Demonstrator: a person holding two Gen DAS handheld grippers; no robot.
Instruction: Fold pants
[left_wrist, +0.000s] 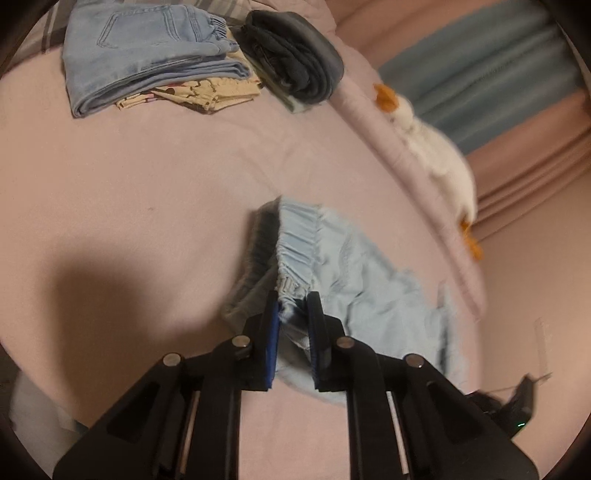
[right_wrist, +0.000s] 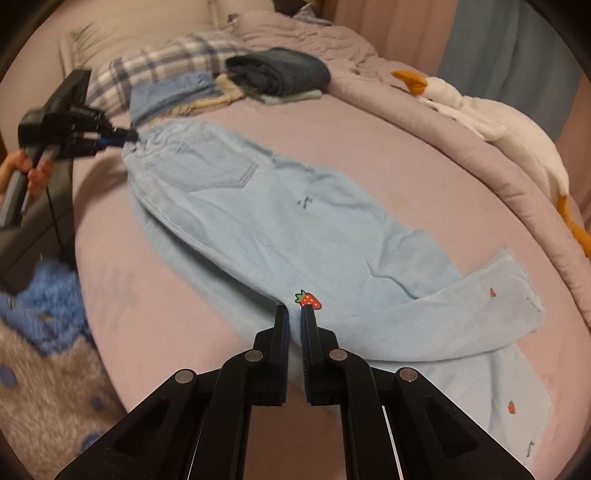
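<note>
The light blue pants (right_wrist: 280, 221) lie stretched along the pink bed (right_wrist: 155, 295), their waistband end nearest the stack of folded clothes (right_wrist: 236, 85). The left gripper (left_wrist: 292, 306) is clamped on the gathered waistband (left_wrist: 295, 243), lifting it slightly. The right gripper (right_wrist: 294, 314) pinches the leg edge beside the strawberry patch (right_wrist: 308, 300), its jaws nearly together on the cloth. This looks like the start of a lengthwise fold; next, both grips should carry that near edge across, away from the stack's side, keeping the cloth taut.
</note>
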